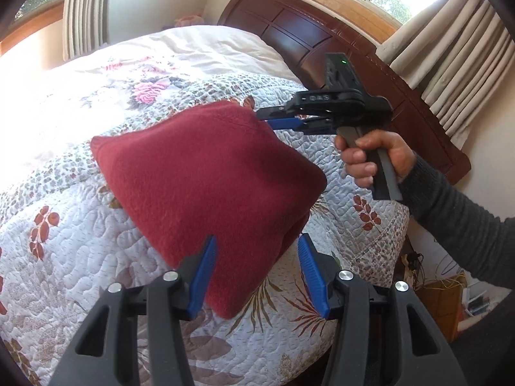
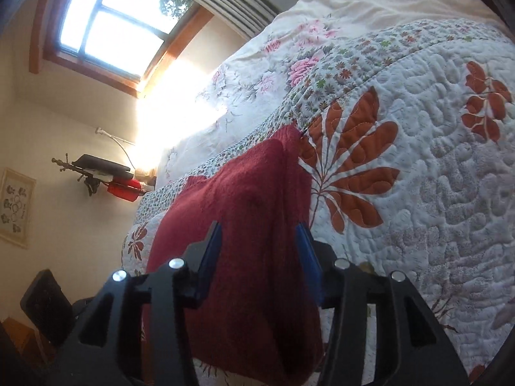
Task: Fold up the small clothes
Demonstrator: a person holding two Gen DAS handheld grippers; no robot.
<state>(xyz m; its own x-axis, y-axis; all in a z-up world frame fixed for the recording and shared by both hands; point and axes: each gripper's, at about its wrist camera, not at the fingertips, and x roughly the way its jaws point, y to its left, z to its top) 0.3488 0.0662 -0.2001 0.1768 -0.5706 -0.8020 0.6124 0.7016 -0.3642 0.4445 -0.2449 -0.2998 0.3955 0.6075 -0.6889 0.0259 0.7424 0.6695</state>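
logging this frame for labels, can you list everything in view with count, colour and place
cloth: 1, dark red, held up over the quilt between both grippers
quilt: 1, white with rust leaves, covers the bed
pillow: 1, cream, at the bed's head
headboard: 1, dark wood, behind the pillow
curtains: 2 seen, cream, beside the windows
window: 1, wood frame, on the wall beyond the bed
picture: 1, pale frame, on that wall
left gripper: 1, black with blue pads, cloth between them
right gripper: 1, same colours, at the cloth's far corner
hand: 1, grey sleeve, holds the right gripper
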